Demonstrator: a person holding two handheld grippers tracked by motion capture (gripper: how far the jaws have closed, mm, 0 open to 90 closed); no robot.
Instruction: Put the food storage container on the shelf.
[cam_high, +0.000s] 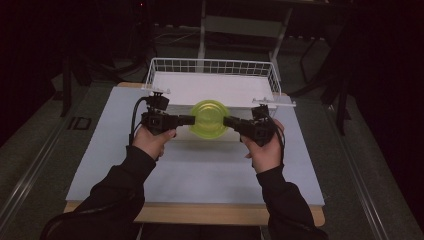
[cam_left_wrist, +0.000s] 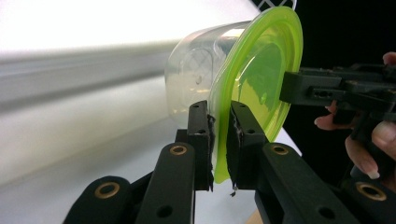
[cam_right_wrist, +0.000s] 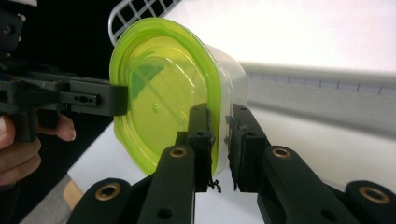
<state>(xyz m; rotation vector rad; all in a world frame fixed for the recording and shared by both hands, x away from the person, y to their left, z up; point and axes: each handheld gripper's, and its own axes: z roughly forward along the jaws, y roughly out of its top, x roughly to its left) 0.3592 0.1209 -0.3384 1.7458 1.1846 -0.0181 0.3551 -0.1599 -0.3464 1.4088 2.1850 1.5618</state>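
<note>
Gripping the lid (cam_high: 208, 118) from both sides: left tool (cam_high: 186, 120) pinched narrow on the lid's rim, right tool (cam_high: 231, 121) likewise clamped on the opposite rim. Held up off the surface (cam_high: 200, 165), just in front of the basket (cam_high: 212, 67), with the lid snapped onto a clear tub (cam_left_wrist: 196, 79) and the whole thing tipped on its side, lid facing back toward the person.

Seen from the left tool view: jaws biting only the thin green lip, tub hanging beyond. Same from the right tool view: a shallow bite on the lip, tub wall just past the jaws.

Likely trouble: lid flexing and slipping out of one bite, since soft plastic and only an edge held; then swinging from the other tool or dropping. Pulling apart unevenly probably popping the lid off and letting the tub fall, as nothing else seems to hold it. Twisting one hand against the other risking a warped rim.

Room: basket's near rim close behind the tub, so little clearance forward; open surface in front of the basket toward the person, and to either side of it, for setting down.
</note>
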